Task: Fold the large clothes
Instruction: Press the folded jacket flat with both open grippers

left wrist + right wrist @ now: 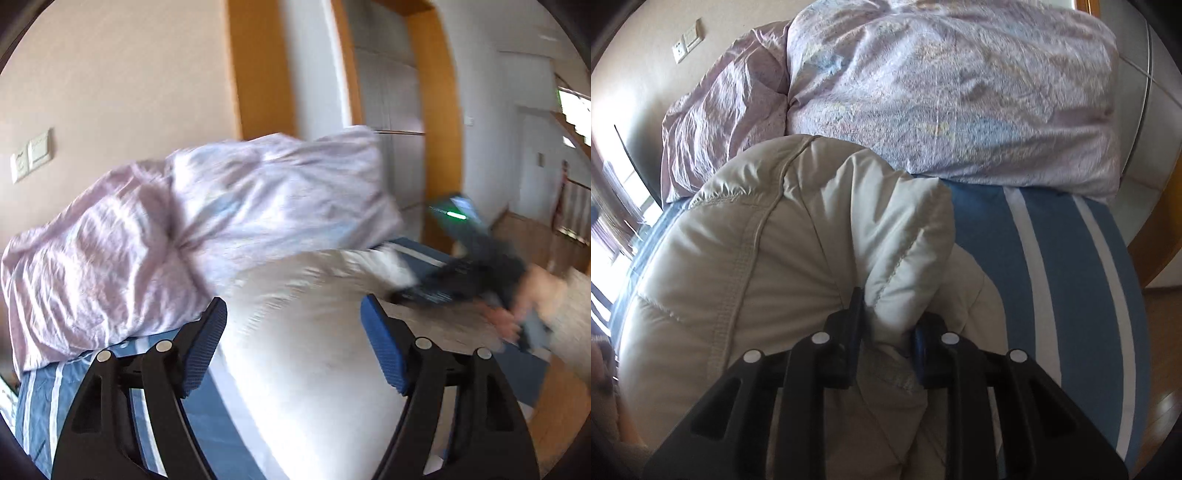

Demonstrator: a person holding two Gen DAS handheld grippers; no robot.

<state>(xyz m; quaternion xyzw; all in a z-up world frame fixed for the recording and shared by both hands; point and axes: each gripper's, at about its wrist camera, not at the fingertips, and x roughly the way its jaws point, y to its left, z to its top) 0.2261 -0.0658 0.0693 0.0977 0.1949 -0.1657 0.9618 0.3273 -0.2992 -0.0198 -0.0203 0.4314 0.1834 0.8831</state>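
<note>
A cream puffy jacket [738, 258] lies bunched on the blue and white striped bed sheet [1052, 277]. My right gripper [886, 319] is shut on a thick fold of the jacket, with the padded cloth bulging up between its pads. In the left wrist view the jacket [314, 387] looks bright white. My left gripper [295, 343] hangs above it, open, with its blue pads [207, 343] wide apart and pressing on nothing. The right gripper [454, 284], blurred and held by a hand [517, 306], sits at the jacket's far right end.
Two lilac pillows [942, 92] are stacked at the head of the bed, just behind the jacket. A beige wall with sockets [31, 155] stands behind them. A wooden door frame [439, 110] and wooden floor [554, 398] lie to the right of the bed.
</note>
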